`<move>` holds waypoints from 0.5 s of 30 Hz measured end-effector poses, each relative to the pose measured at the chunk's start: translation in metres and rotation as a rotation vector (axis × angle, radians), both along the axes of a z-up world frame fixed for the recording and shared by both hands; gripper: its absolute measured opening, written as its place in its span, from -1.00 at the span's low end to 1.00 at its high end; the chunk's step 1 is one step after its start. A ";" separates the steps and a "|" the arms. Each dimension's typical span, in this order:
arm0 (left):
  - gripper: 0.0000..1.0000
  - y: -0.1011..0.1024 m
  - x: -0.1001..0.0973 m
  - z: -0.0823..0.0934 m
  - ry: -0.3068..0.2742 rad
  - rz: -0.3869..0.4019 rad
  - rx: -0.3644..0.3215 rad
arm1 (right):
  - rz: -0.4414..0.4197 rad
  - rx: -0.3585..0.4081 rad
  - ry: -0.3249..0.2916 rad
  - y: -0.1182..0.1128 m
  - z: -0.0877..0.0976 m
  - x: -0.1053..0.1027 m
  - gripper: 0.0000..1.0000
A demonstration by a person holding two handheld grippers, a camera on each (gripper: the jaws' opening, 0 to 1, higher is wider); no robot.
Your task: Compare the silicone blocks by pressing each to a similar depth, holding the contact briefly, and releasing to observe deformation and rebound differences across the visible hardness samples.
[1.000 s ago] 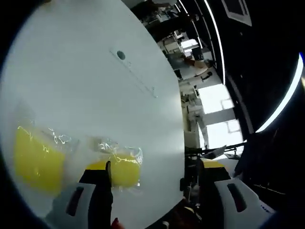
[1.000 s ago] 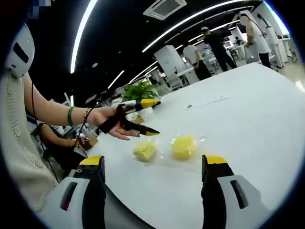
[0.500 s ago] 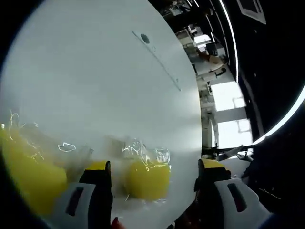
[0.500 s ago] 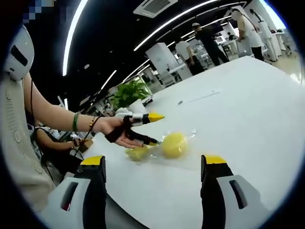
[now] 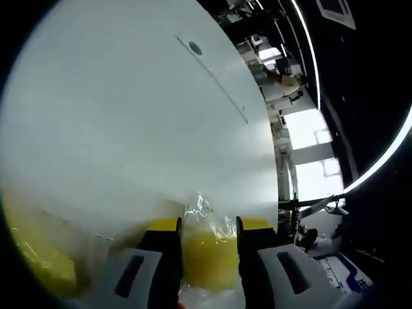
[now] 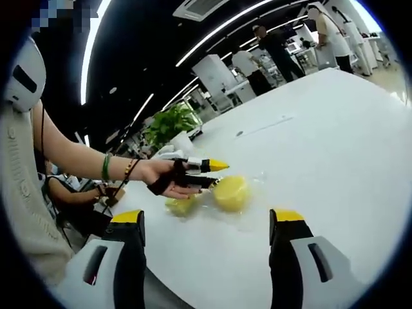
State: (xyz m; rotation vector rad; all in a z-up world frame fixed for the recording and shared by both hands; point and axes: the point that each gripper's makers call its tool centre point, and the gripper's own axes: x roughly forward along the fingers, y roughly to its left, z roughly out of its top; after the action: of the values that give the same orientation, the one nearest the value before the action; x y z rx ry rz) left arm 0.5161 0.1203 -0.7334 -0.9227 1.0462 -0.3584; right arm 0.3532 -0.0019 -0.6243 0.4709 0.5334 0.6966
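We count 2 yellow silicone pieces, both in clear crinkly wrap, lying close together on the white table point(image 6: 335, 141). The round block point(image 5: 205, 257) sits btwn the left gripper point(image 5: 207, 226)'s 2 yellow-tipped jaws, which are drawn in close w/ both inner faces against the block's sides. In the right gripper view that same round block point(image 6: 230, 192) lies mid-table, w/ the second block point(image 6: 180, 205) just to its left, partly behind a hand point(image 6: 168, 177) that holds the left gripper point(image 6: 215, 174), tips pinched on the round block. In the left gripper view the second block point(image 5: 40, 257) is a blur at far left.

The right gripper point(image 6: 209, 225) hangs near us, above the table, well apart from both blocks; its 2 jaws stand wide apart w/ nothing btwn them.

The table has 1 small dark hole point(image 5: 195, 47) & a thin seam. Beyond: dark ceiling w/ long light strips point(image 6: 212, 32), 1 leafy plant point(image 6: 168, 122), several people standing far off point(image 6: 270, 48).
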 end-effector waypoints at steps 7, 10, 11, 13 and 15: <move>-0.70 -0.010 0.001 -0.009 -0.003 -0.071 0.050 | -0.005 0.005 0.006 -0.001 -0.002 0.001 0.42; -0.79 -0.013 0.000 -0.010 -0.002 -0.091 0.064 | -0.008 0.002 0.010 -0.002 -0.004 0.000 0.39; -0.82 -0.014 0.000 -0.010 -0.011 -0.101 0.058 | -0.008 0.004 0.010 -0.002 -0.003 0.001 0.39; -0.94 -0.016 0.000 -0.008 -0.026 -0.116 0.065 | -0.010 0.007 0.006 -0.002 -0.002 0.001 0.38; -1.00 -0.018 -0.002 -0.006 -0.030 -0.128 0.068 | -0.009 0.006 0.004 -0.002 -0.002 0.001 0.36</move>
State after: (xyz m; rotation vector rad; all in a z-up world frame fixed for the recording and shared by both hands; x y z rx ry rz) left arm 0.5146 0.1025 -0.7398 -0.7895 1.0861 -0.4397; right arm 0.3541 -0.0036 -0.6259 0.4803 0.5329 0.6890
